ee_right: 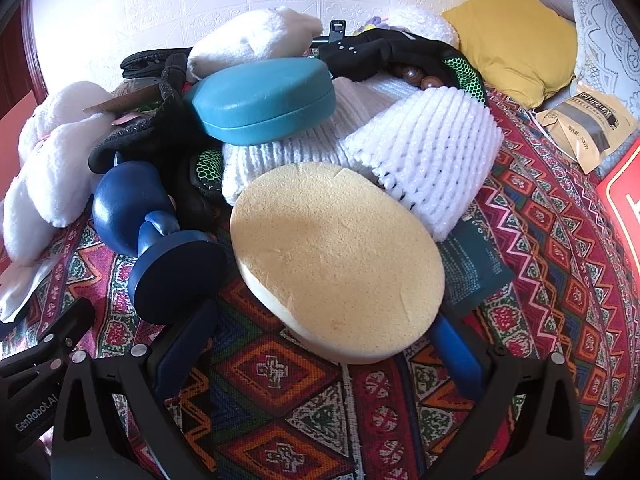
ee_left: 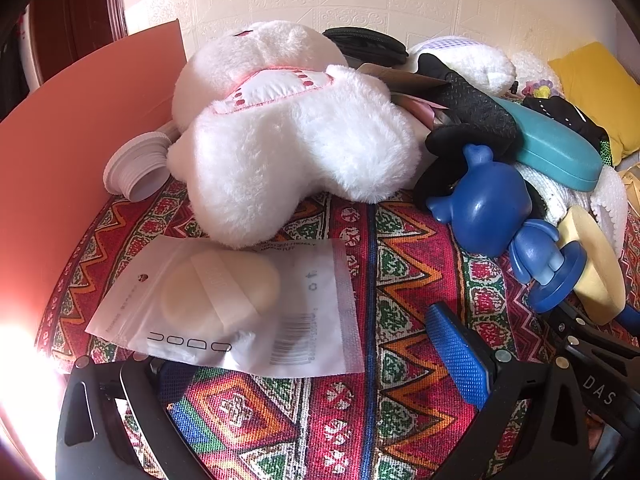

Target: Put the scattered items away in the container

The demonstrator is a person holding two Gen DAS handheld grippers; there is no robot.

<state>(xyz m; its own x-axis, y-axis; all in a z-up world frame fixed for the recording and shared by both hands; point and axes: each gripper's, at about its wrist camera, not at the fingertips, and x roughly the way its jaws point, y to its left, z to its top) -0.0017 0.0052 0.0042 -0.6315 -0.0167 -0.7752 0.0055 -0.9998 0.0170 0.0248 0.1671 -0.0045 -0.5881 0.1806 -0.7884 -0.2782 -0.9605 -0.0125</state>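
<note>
Two grippers down on patterned tabletop: right gripper [ee_right: 320, 344], fingers apart around yellow sponge [ee_right: 336, 256]; left gripper [ee_left: 312, 364], fingers apart, over bagged makeup puff [ee_left: 224, 304]. Step: grasping. Next: clamp, lift. Container probably orange wall [ee_left: 80, 120] at nine o'clock.

My left gripper [ee_left: 316, 364] shows at the bottom of its frame as a black plastic frame with slotted cut-outs, silver round screws and blue textured finger pads [ee_left: 460, 354]. At lower right I read white letters "DAS" on a black part. My right gripper [ee_right: 316, 354] looks the same: black arms, silver screws, blue pads [ee_right: 186, 350]; "GenRobot.AI" is printed white at lower left.
</note>
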